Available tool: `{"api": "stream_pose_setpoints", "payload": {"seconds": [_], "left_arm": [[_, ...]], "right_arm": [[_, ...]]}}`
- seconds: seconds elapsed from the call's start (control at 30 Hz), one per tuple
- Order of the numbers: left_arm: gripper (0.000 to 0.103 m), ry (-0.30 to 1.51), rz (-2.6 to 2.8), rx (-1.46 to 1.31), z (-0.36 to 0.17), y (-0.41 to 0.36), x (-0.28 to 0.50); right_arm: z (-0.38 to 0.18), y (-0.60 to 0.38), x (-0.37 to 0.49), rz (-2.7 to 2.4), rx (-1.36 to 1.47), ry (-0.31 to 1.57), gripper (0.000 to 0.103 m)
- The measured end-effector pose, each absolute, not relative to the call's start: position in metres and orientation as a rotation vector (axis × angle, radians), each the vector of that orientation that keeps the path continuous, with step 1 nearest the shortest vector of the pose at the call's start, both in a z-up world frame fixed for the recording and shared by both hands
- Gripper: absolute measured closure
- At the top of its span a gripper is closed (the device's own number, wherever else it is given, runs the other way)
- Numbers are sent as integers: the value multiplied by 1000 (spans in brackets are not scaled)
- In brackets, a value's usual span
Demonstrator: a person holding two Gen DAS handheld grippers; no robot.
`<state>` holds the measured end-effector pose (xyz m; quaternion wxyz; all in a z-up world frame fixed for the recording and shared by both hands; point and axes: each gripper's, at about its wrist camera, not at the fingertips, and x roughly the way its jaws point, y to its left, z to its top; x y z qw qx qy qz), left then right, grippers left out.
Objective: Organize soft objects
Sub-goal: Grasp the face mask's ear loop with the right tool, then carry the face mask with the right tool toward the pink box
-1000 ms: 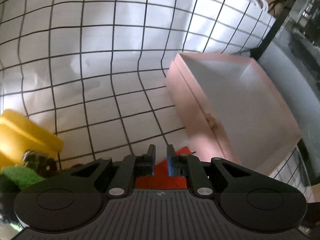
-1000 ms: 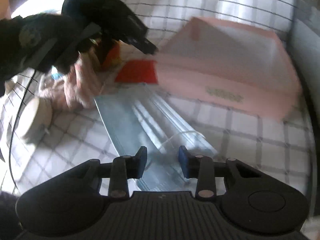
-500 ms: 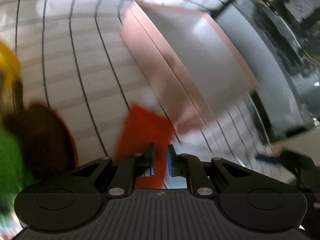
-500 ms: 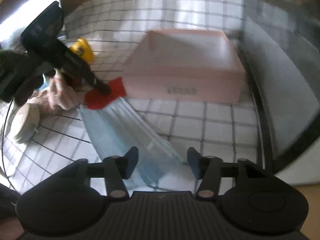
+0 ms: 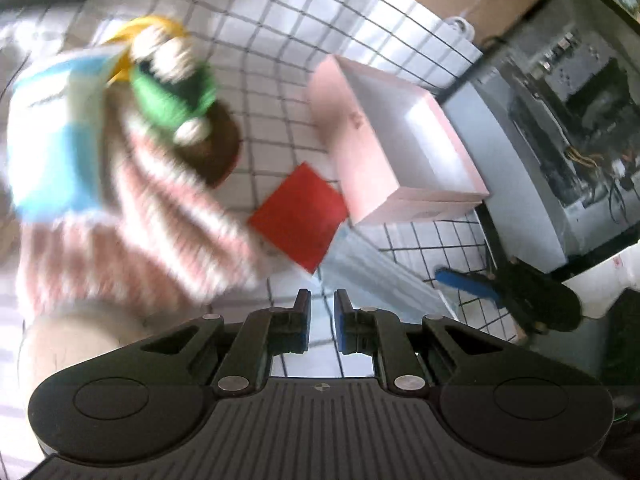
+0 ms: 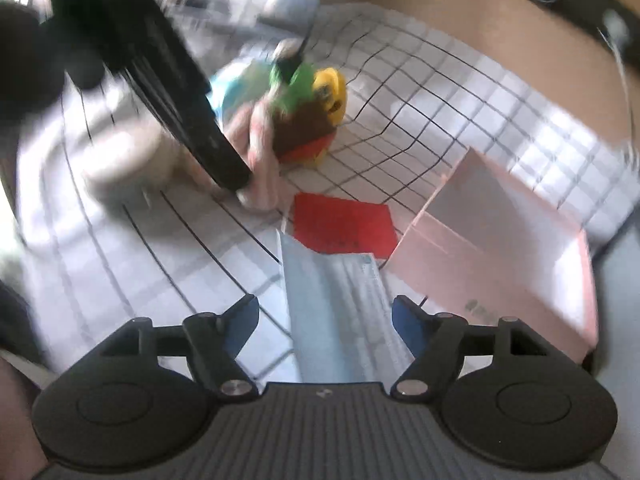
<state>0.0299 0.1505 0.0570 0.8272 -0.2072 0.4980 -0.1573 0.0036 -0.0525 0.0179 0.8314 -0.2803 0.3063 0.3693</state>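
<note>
Biggest thing here is the gridded cloth [image 5: 280,40], and on it the pink box [image 5: 404,152], open and empty as far as I can see. Then there's the soft pile at the left: a striped pink plush [image 5: 132,240] with a green-and-brown toy [image 5: 180,96] on top and something yellow [image 6: 330,88] behind, all pretty blurry. The blue mask pack [image 6: 336,312] lies flat just in front of the box, its far end tucked against a red square [image 5: 300,216].

My guess is the step is grabbing that pack to drop it in the box. The right gripper [image 6: 324,314] has its jaws opening right now, and the pack lies between them, neither pad pressing on it. To do this well I'd come down lower, straddle the pack across its narrow width and pinch only once both pads sit beside the edges, since it's thin and flat and could slide.

The left gripper [image 5: 322,312] is clenched on nothing, hovering over bare cloth between plush and pack.
</note>
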Motion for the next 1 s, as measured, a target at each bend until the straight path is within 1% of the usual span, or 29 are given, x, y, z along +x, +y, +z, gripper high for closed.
{"api": "stream_pose_setpoints", "payload": {"seconds": [0.03,0.1,0.23,0.3,0.37,0.4,0.47,0.6,0.7,0.77,0.83,0.93,1.0], "left_arm": [[90,1056,-325,-453,55,152,24],[90,1059,-312,-475,50,155,13],[90,1063,-296,-497,41,154,-2],[90,1056,-294,-503,40,154,-7],[90,1041,-288,-494,42,155,-9],[90,1028,-286,-484,46,156,-9],[89,999,-286,-460,54,157,-6],[89,923,-281,-403,70,157,10],[89,916,-289,-348,72,145,34],[88,914,-312,-261,70,128,52],[85,912,-328,-96,65,104,71],[85,912,-323,153,53,75,90],[84,952,-358,208,43,67,97]], "right_arm": [[12,-50,8,773,-614,647,29],[1,-54,29,740,-586,707,29],[-4,-80,75,761,-338,908,29],[-2,-86,81,753,-275,924,44],[0,-83,77,750,-304,928,89],[2,-82,73,770,-289,957,95],[4,-84,57,792,-271,999,98],[9,-104,11,841,-221,1068,98],[10,-125,-11,807,-178,1099,98],[10,-142,-14,739,-145,1102,98],[10,-156,-11,653,-116,1090,98],[10,-168,-6,554,-109,1052,98],[9,-173,-4,521,-94,1024,98]]}}
